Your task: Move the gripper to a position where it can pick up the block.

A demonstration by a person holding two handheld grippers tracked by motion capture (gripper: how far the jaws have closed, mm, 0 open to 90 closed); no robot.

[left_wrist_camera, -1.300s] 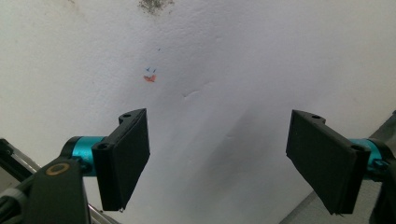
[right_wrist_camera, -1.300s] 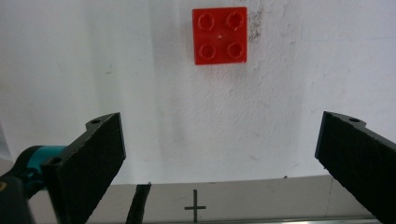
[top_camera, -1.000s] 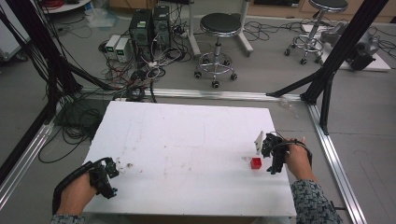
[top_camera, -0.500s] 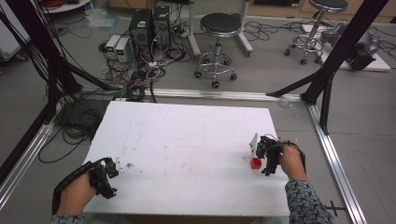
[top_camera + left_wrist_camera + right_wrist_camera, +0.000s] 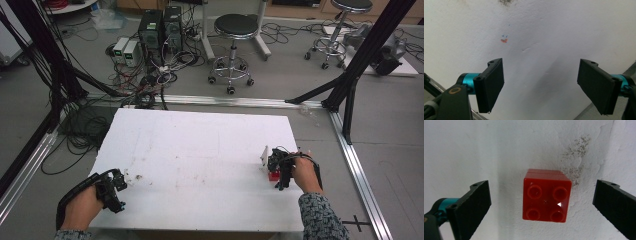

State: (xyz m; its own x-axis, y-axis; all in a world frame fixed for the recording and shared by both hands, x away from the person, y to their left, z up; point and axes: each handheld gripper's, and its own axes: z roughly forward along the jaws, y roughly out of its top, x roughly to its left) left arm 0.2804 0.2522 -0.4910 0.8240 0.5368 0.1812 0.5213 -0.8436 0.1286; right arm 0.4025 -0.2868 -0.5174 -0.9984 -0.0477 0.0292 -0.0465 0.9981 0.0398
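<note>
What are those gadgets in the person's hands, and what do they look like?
Two hand-held grippers. The left gripper and right gripper each have two flat black jaws on teal rods, with screw holes. A black cable trails from the left one. The person wears a dark patterned sleeve.

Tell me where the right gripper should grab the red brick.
Take the red brick by its two flat side walls, coming straight down from above. It sits studs-up on the white table, already centred between the open right gripper jaws; the smooth parallel faces suit them.
</note>
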